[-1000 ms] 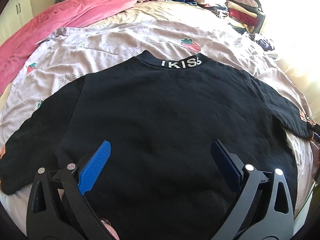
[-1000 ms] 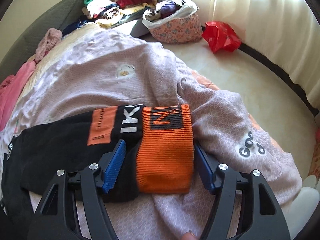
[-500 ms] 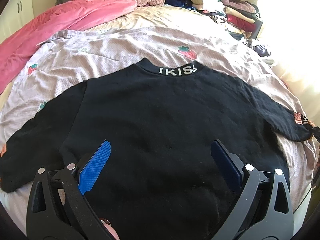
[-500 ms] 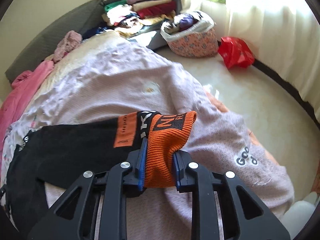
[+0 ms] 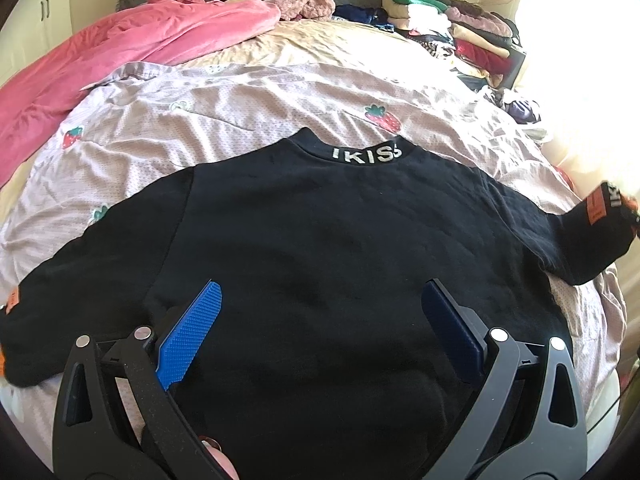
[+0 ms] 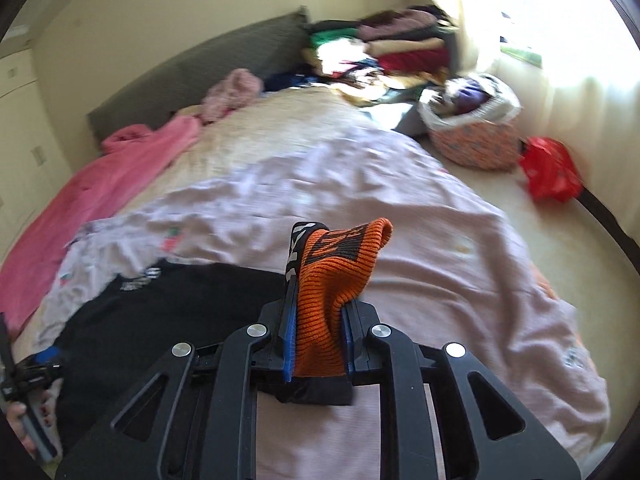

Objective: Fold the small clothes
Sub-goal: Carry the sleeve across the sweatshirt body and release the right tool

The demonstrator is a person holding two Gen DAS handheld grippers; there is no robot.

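A black sweatshirt (image 5: 320, 240) with white letters on its collar lies flat, back up, on the bed. My left gripper (image 5: 320, 320) is open and empty, low over the shirt's lower half. My right gripper (image 6: 316, 340) is shut on the orange ribbed cuff (image 6: 336, 276) of the shirt's right sleeve and holds it up off the bed. The lifted sleeve (image 5: 592, 236) shows at the right edge of the left wrist view. The shirt's body (image 6: 168, 304) lies at lower left in the right wrist view. The other sleeve (image 5: 60, 304) lies spread to the left.
The shirt rests on a pale pink strawberry-print sheet (image 5: 240, 108). A pink blanket (image 5: 120, 52) lies at the back left. Stacks of folded clothes (image 5: 452, 28) stand at the back right. On the floor are a floral basket (image 6: 476, 136) and a red bag (image 6: 548, 172).
My right gripper has closed on the orange cuff and lifted the sleeve up off the bed toward the shirt's body. My left gripper has stayed open over the shirt.
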